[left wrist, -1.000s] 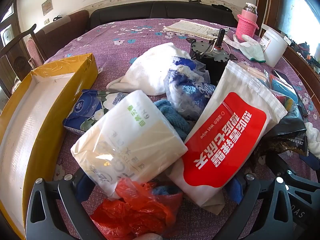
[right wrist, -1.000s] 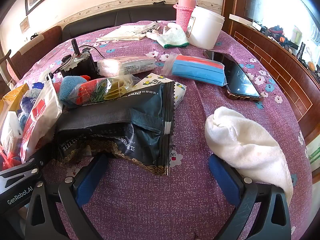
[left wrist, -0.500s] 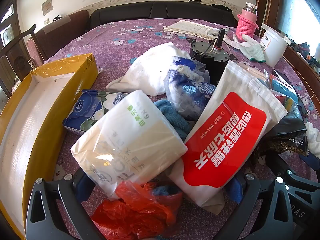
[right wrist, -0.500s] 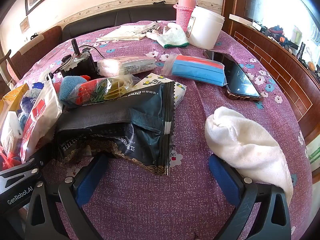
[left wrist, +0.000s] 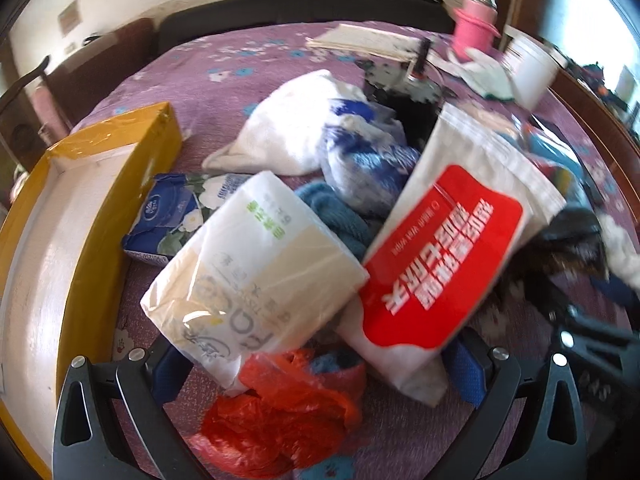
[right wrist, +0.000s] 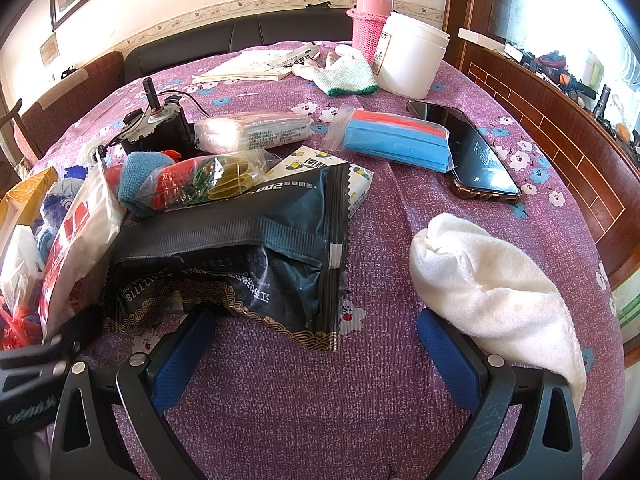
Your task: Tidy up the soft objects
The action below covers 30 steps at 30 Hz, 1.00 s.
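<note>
- Purple flowered cloth (right wrist: 400, 240) covers the table under both grippers, with a dark sofa and a pale wall behind it.
- Left gripper (left wrist: 316, 364) is spread wide with nothing clamped; its blue pads (left wrist: 468, 368) flank the near end of the heap, and whether they touch the packs is unclear in the blur.
- Between those fingers lie a crumpled red plastic bag (left wrist: 280, 412), the lower end of a cream tissue pack (left wrist: 256, 276) and the lower end of a red-and-white wet wipe pack (left wrist: 444, 256).
- Behind these sit a blue towel (left wrist: 336, 216), a blue-and-white bag (left wrist: 360, 160) and a white cloth bundle (left wrist: 296, 124).
- A blue flowered tissue packet (left wrist: 172, 216) lies just beside the yellow box (left wrist: 80, 248), which stands open at the left.
- Right gripper (right wrist: 316, 356) is also wide open and holds nothing; its left pad is at the edge of a dark snack bag (right wrist: 240, 256), its right pad against a white sock (right wrist: 492, 280).
- Farther out lie a clear bag of coloured bits (right wrist: 208, 180), a white tissue pack (right wrist: 252, 132), a bagged blue pad stack (right wrist: 396, 140) and a phone (right wrist: 468, 156).
- At the far edge are a black motor (right wrist: 156, 128), white gloves (right wrist: 344, 72), a white tub (right wrist: 412, 56) and a pink bottle (right wrist: 372, 12).
</note>
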Each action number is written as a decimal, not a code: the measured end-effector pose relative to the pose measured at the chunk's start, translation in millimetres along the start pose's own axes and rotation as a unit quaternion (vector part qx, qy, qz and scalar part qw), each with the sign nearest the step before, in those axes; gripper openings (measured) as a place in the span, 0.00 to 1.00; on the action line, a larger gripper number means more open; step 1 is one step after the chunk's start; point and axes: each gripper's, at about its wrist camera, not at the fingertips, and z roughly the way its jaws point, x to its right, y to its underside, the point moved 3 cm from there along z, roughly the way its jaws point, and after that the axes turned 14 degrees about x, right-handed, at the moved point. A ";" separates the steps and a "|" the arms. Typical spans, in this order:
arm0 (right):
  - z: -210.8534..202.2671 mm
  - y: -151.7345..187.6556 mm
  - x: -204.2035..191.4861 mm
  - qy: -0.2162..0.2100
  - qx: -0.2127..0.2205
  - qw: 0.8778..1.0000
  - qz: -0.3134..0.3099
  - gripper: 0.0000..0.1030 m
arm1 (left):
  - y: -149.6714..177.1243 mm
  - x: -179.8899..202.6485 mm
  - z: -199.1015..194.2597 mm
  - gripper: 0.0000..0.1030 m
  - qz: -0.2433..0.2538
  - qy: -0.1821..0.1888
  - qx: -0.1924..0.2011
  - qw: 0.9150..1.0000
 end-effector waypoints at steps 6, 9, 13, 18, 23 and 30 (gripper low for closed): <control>-0.5 0.7 0.2 -0.002 -0.001 1.000 0.001 0.99 | 5.0 1.4 -4.7 1.00 -0.005 -0.007 0.005 1.000; -1.3 0.4 -0.8 -0.006 -0.010 1.000 -0.002 0.99 | 8.1 2.3 -7.9 1.00 -0.012 -0.017 0.005 1.000; 1.2 -1.9 -1.8 -0.008 -0.029 1.000 -0.004 0.99 | 7.8 1.6 -8.6 1.00 -0.010 -0.010 0.003 1.000; -4.8 3.6 1.0 -0.026 -0.040 0.999 -0.019 0.99 | 3.1 -16.1 -40.1 0.93 -0.053 0.050 0.038 0.997; -41.1 12.6 -0.1 -0.064 -0.030 0.997 -0.032 0.99 | -15.9 -47.2 -123.0 0.93 -0.045 0.027 0.190 0.980; -138.9 -21.7 3.9 -0.171 0.124 0.977 0.006 0.99 | -33.7 -89.2 -166.0 1.00 -0.073 0.023 0.274 0.959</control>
